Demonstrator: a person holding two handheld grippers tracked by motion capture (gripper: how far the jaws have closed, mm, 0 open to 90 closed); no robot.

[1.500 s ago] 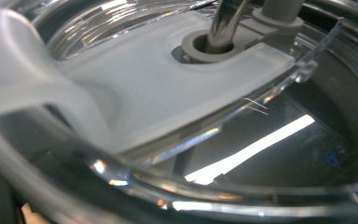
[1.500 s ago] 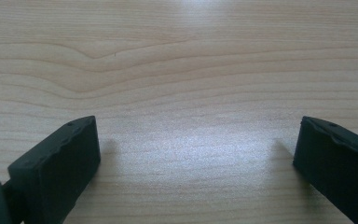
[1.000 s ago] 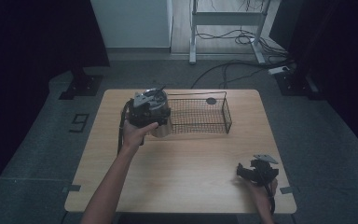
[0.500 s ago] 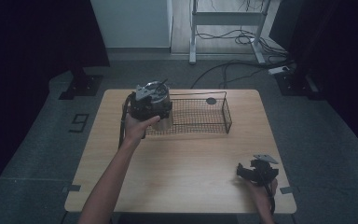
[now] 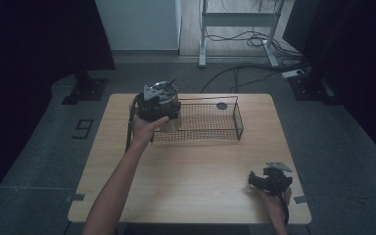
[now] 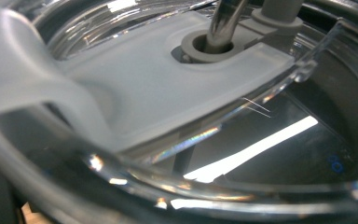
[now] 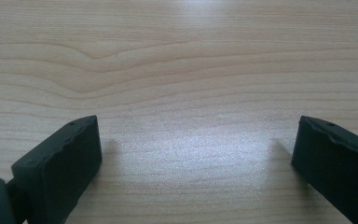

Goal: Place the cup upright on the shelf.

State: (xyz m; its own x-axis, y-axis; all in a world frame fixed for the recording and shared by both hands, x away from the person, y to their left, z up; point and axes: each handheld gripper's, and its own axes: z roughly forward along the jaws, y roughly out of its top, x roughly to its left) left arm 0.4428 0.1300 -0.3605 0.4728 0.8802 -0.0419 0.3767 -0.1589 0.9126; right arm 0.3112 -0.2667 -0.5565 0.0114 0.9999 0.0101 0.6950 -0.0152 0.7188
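clear plastic and a pale grey lid fill the left gripper view: a lidded transparent cup (image 6: 242, 140) with a metal straw (image 6: 226, 18) through the lid's hole. seen from above, the left gripper (image 5: 157, 104) holds this cup (image 5: 169, 120) at the left end of the black wire basket (image 5: 210, 128) on the wooden table (image 5: 191, 171); whether its jaws are clamped cannot be told. far right, near the front edge, the right gripper (image 5: 270, 180) rests low over bare wood, jaws wide apart.

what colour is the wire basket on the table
Black, a fine mesh wire basket; the high view shows it best.
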